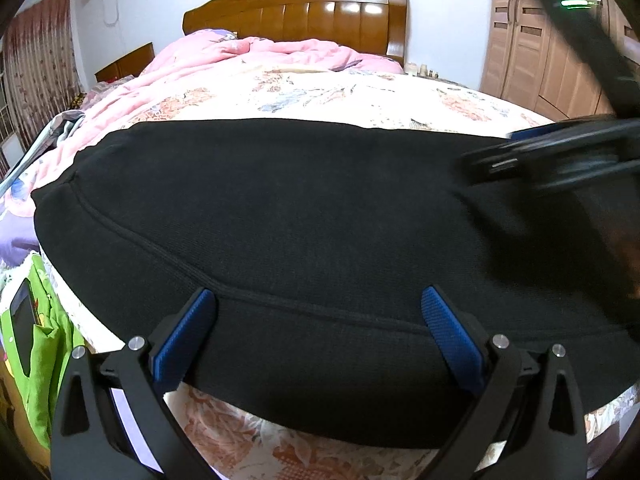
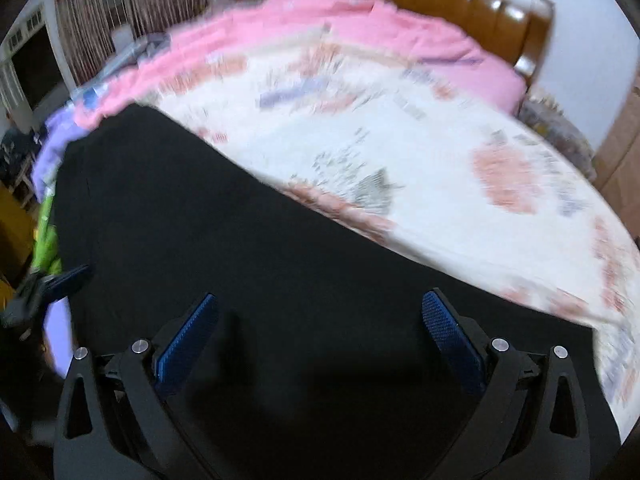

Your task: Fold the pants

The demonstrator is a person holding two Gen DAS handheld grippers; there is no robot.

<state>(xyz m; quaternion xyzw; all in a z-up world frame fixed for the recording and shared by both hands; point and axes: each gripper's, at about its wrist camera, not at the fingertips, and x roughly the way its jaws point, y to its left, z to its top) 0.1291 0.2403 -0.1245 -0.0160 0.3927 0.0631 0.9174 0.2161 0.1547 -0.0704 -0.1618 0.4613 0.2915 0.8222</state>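
Note:
Black pants (image 1: 304, 216) lie flat across the near edge of a floral bedsheet (image 1: 320, 92); a stitched seam curves along their near side. My left gripper (image 1: 320, 304) is open and empty, its blue pads just over the pants' near edge. My right gripper (image 2: 320, 312) is open and empty above the pants (image 2: 240, 240). The right gripper also shows blurred at the right of the left wrist view (image 1: 560, 160). The left gripper's tip shows at the left edge of the right wrist view (image 2: 60, 280).
A pink quilt (image 1: 224, 60) is bunched at the far left of the bed before a wooden headboard (image 1: 296, 12). A wooden wardrobe (image 1: 532, 36) stands at the right. A green bag (image 1: 40, 340) with a phone hangs off the bed's left side.

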